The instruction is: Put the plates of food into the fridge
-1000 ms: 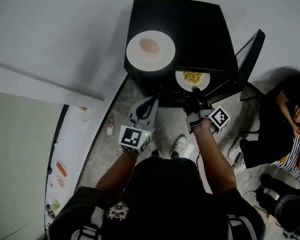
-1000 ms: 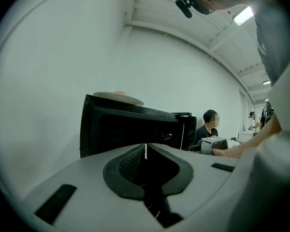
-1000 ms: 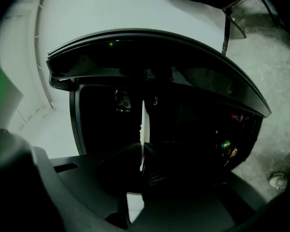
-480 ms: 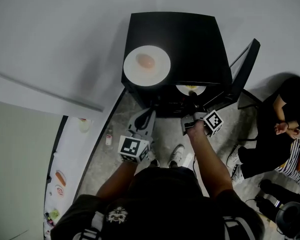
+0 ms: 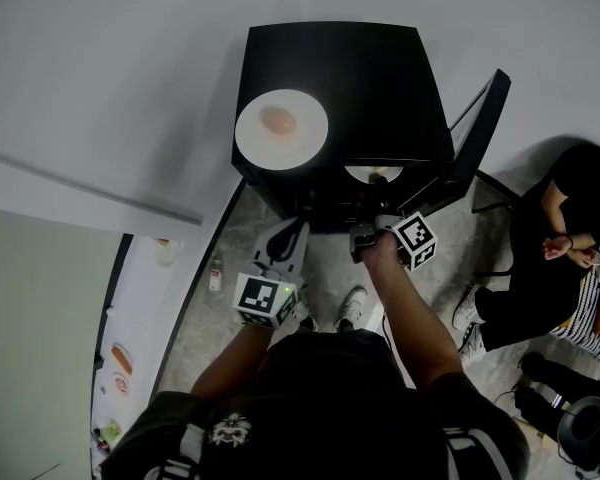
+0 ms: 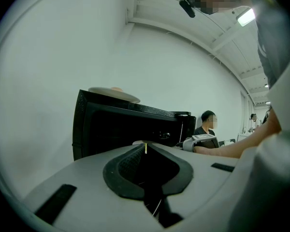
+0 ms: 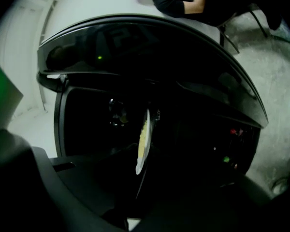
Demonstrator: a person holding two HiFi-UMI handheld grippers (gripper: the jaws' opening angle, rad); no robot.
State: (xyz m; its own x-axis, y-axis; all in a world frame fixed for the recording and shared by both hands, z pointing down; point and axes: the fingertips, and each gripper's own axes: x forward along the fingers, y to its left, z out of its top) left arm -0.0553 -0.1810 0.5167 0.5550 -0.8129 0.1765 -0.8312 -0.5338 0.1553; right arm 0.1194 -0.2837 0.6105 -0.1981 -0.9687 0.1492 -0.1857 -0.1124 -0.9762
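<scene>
Fridge (image 5: 360, 78) with its door (image 5: 483, 118) open we see first, one plate of food (image 5: 281, 130) on its top, the other plate (image 7: 143, 139) clamped in our right gripper (image 5: 372, 220) at the opening, our left gripper (image 6: 145, 148) closed on nothing.

1. head view: overhead, steeply down onto fridge (image 5: 360, 78) top, some way off.
2. left gripper view: low, near level, facing fridge, short way back.
3. right gripper view: rolled sideways, close at fridge opening.
4. all share fridge; head and right share yellow-food plate (image 5: 378, 174).
</scene>
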